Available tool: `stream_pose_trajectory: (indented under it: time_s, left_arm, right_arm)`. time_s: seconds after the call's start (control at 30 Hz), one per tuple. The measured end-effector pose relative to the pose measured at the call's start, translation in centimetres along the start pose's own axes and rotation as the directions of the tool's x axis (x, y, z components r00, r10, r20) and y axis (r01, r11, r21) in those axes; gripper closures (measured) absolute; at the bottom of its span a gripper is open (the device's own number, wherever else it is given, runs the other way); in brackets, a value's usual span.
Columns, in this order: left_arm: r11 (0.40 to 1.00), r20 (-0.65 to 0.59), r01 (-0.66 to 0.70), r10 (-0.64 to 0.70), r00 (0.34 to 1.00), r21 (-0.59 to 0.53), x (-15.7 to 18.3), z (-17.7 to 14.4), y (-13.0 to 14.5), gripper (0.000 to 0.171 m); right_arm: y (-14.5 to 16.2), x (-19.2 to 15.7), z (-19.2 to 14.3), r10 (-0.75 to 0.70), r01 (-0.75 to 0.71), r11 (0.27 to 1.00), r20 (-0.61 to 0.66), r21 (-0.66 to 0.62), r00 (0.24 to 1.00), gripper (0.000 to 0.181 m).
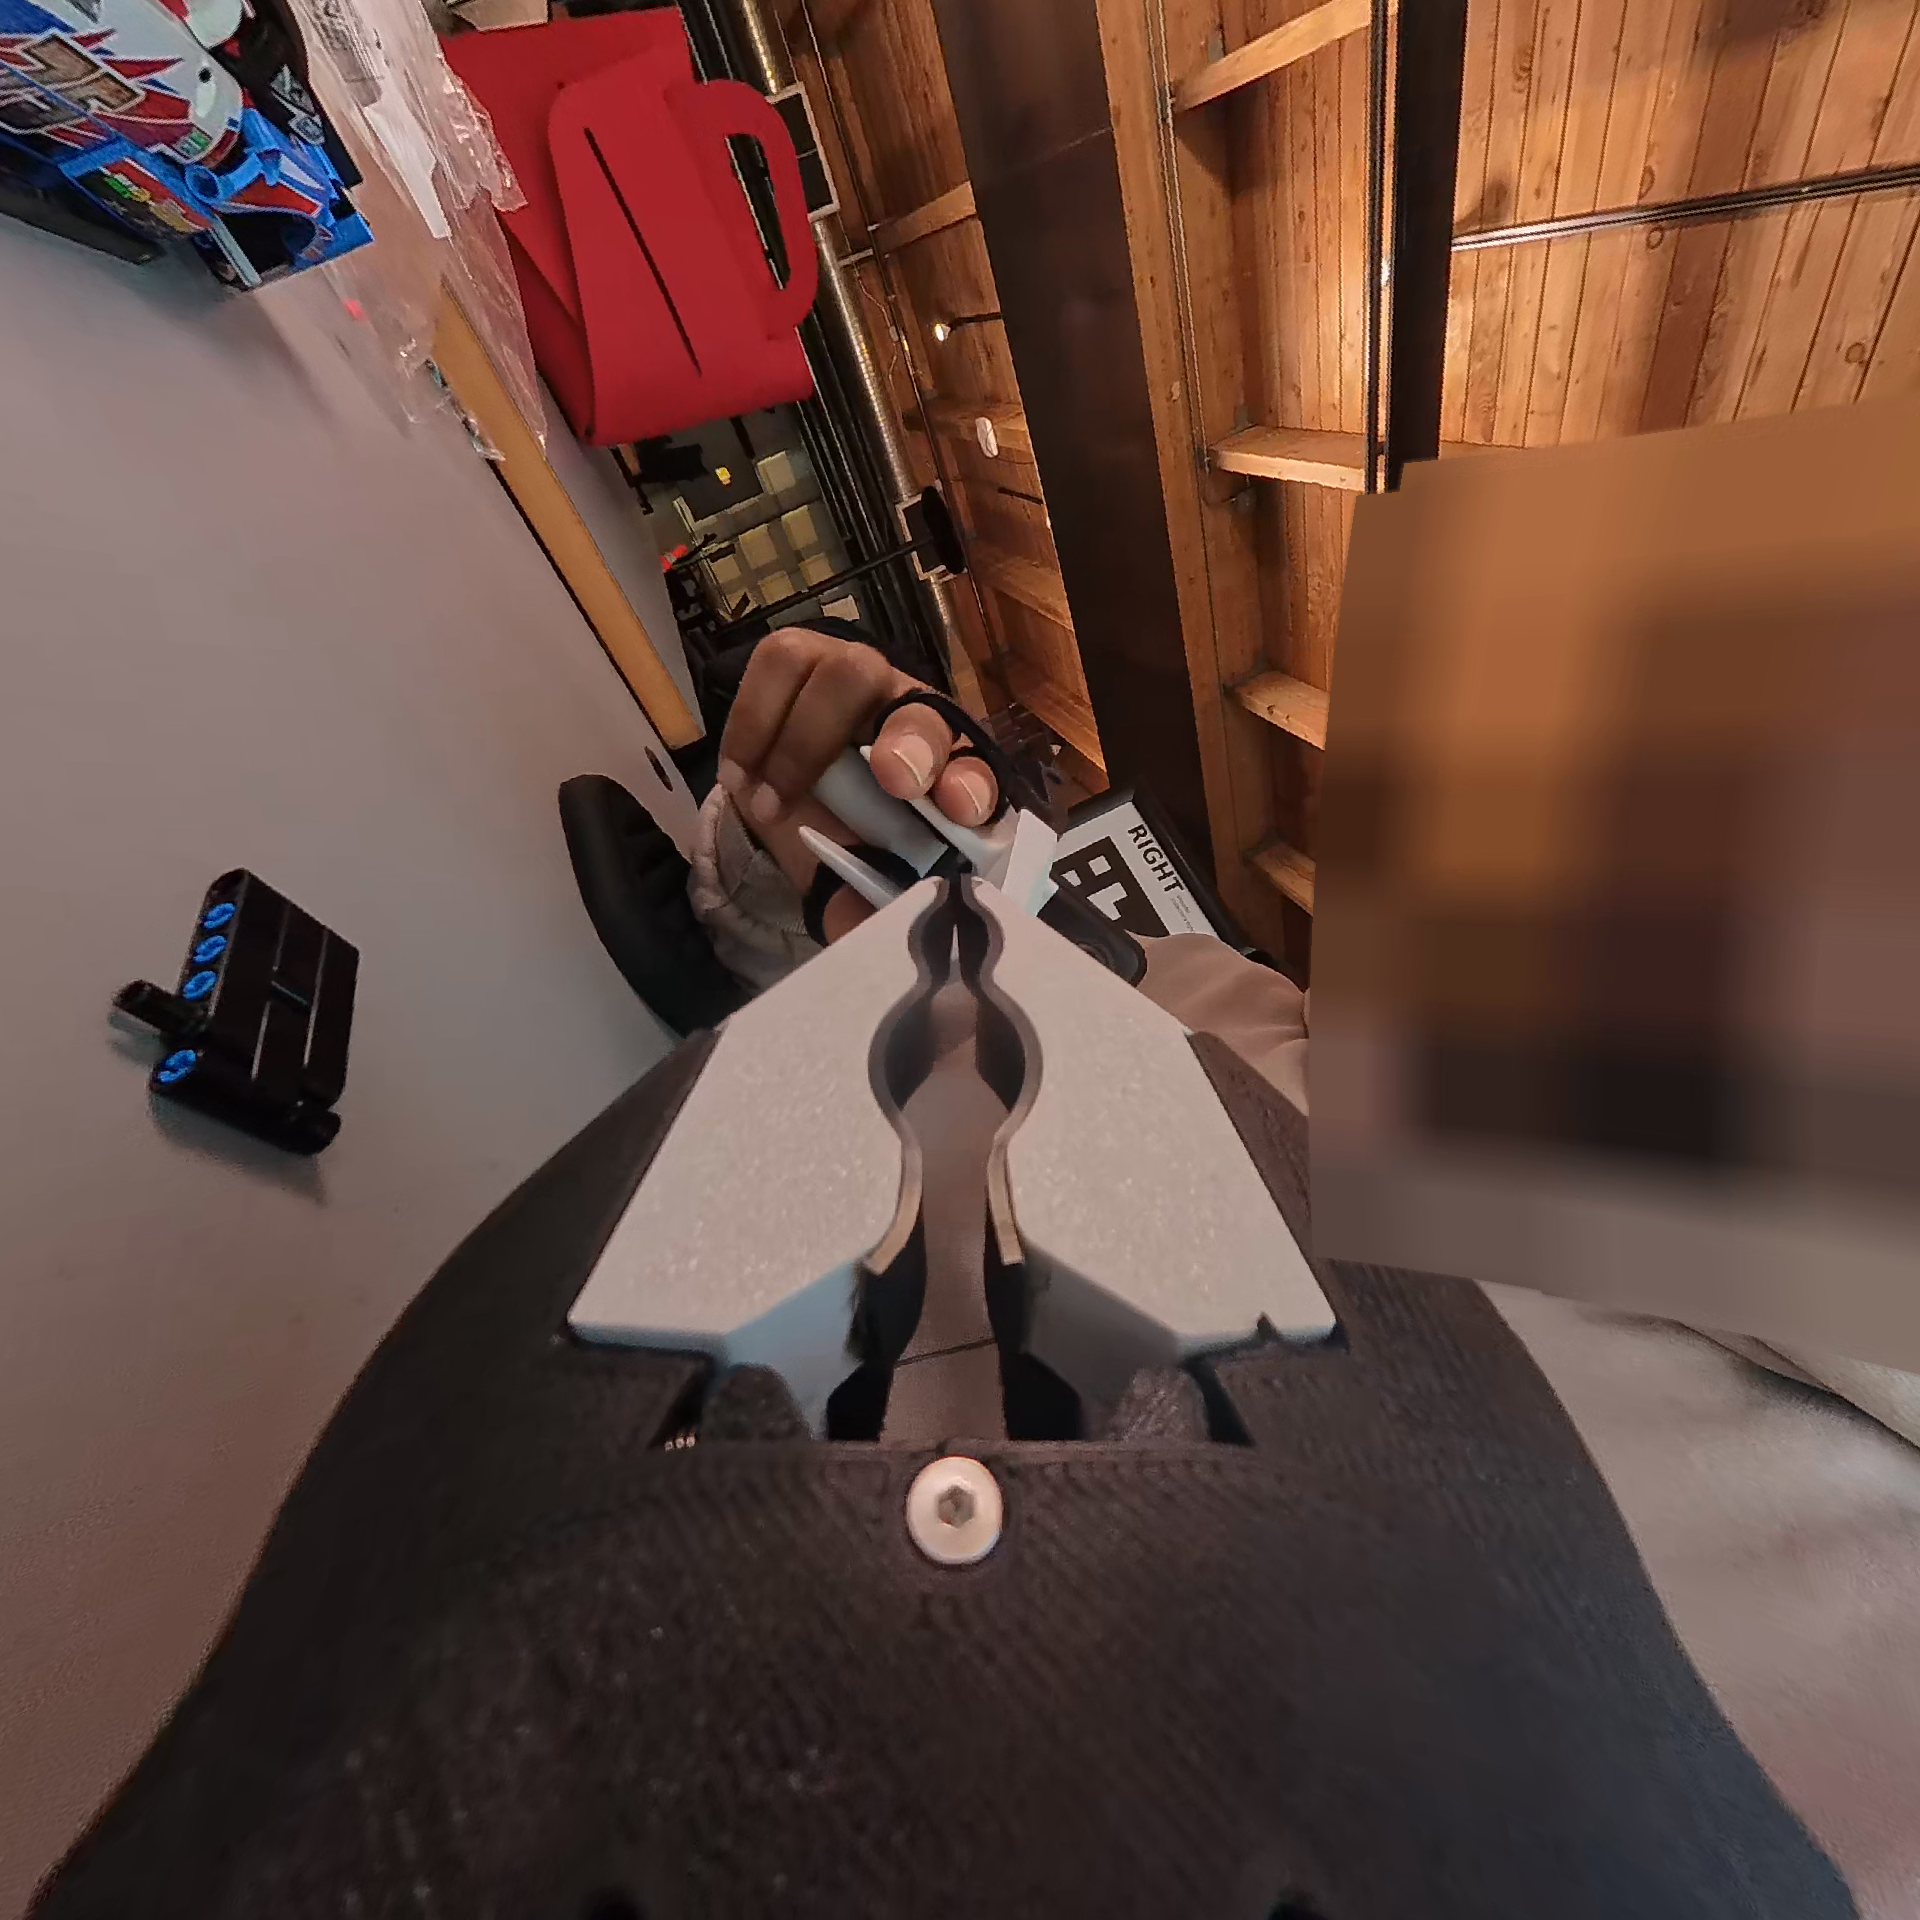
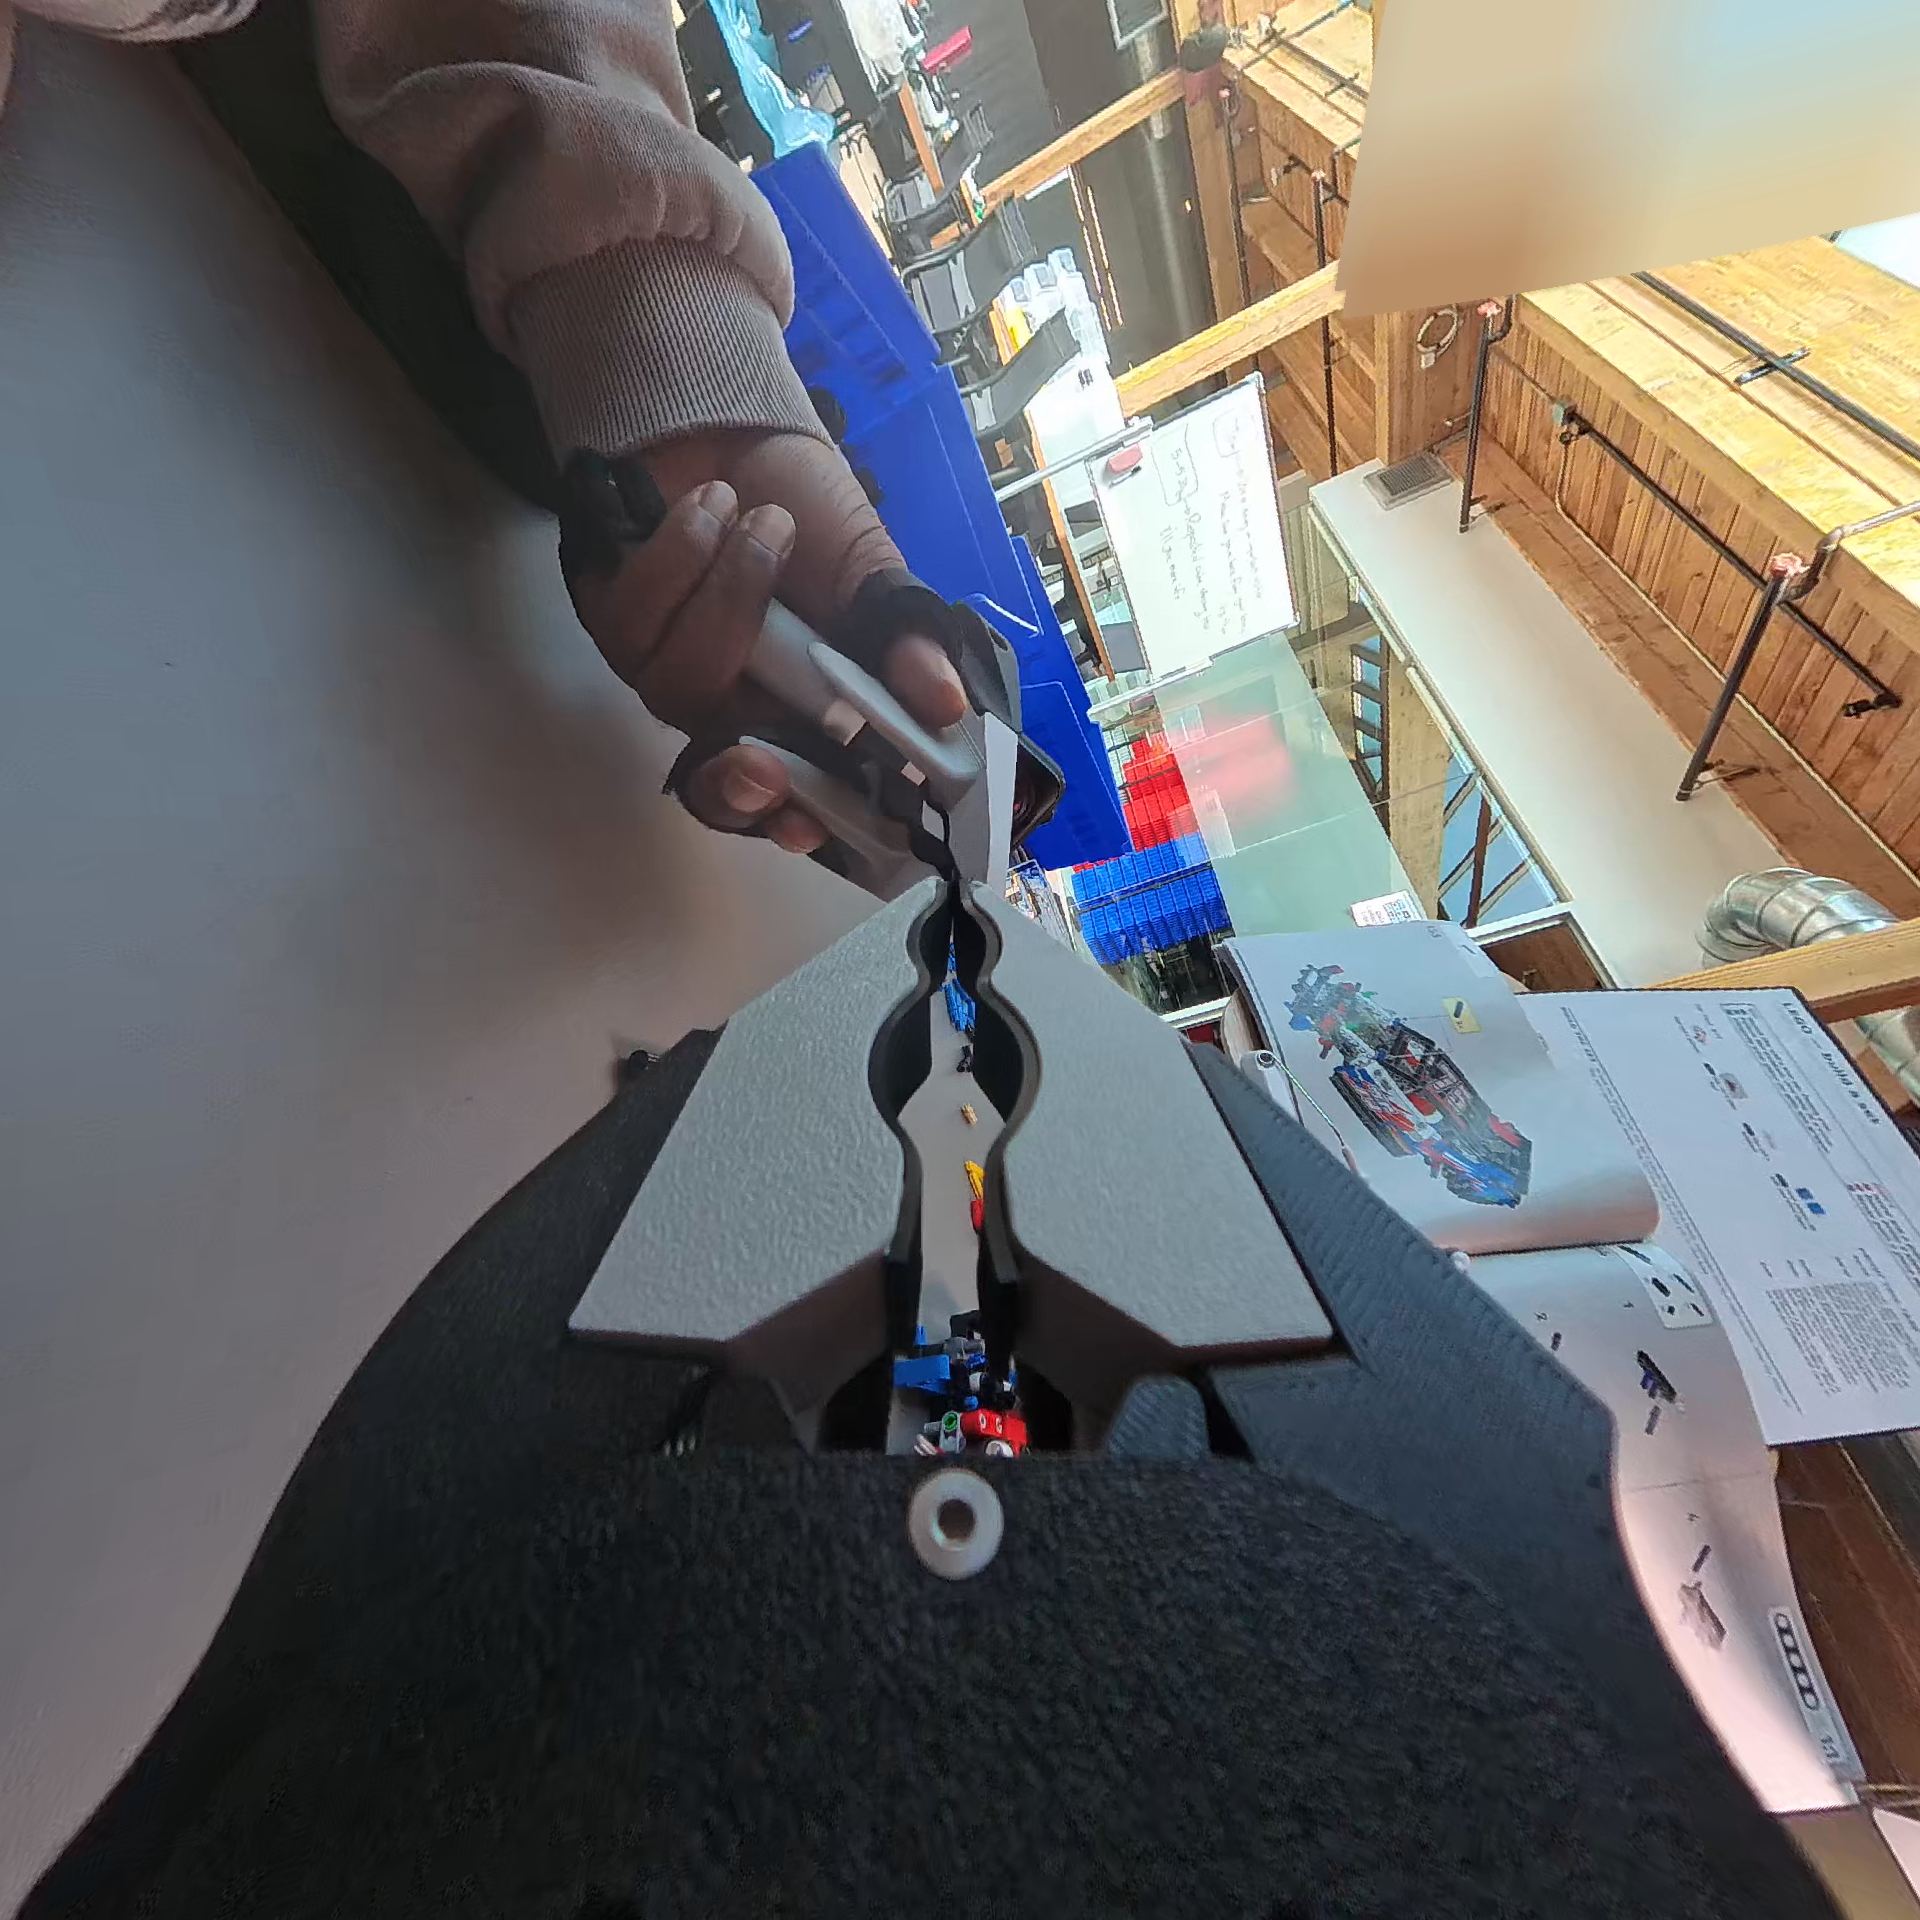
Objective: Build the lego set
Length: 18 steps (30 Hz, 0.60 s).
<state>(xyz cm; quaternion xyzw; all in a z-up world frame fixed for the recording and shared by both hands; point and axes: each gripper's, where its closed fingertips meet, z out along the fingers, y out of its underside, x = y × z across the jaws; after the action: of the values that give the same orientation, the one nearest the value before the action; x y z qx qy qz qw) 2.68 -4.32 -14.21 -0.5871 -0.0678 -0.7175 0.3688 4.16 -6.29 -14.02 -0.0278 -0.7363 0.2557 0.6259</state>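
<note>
My left gripper (image 1: 958,885) has its jaws closed, tips together, held above the grey table (image 1: 260,644). My right gripper (image 2: 958,888) is closed the same way. The two grippers point at each other, tip to tip: the right gripper (image 1: 1003,847) shows in the left wrist view and the left gripper (image 2: 971,831) in the right wrist view, each held in a hand. Only a thin dark gap shows at the tips; I cannot tell if a piece is pinched there. A black lego assembly with blue pins (image 1: 249,1008) lies on the table to the left.
The lego box (image 1: 156,135) and clear plastic bags (image 1: 416,208) sit at the table's far end. An open instruction booklet (image 2: 1403,1091) and a printed sheet (image 2: 1766,1195) lie at the right. Loose coloured pieces (image 2: 961,1392) show through the right fingers' gap. Less than 4 cm separates the two grippers' tips.
</note>
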Motion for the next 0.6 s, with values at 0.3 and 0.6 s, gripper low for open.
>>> stream_pose_trajectory:
  time_s: [0.3,0.6]
  left_arm:
    - [0.956,0.205,-0.279,0.291,0.934,-0.087,-1.3,-0.1,0.1,0.171]
    - [0.803,0.343,-0.517,0.595,0.727,-0.296,-2.5,-0.8,0.3,0.171]
  right_arm:
    - [1.1,-0.4,0.3,0.25,-0.25,0.968,0.071,-0.004,0.966,0.16]
    - [2.4,1.3,0.0,0.789,-0.804,0.595,0.188,-0.002,0.584,0.167]
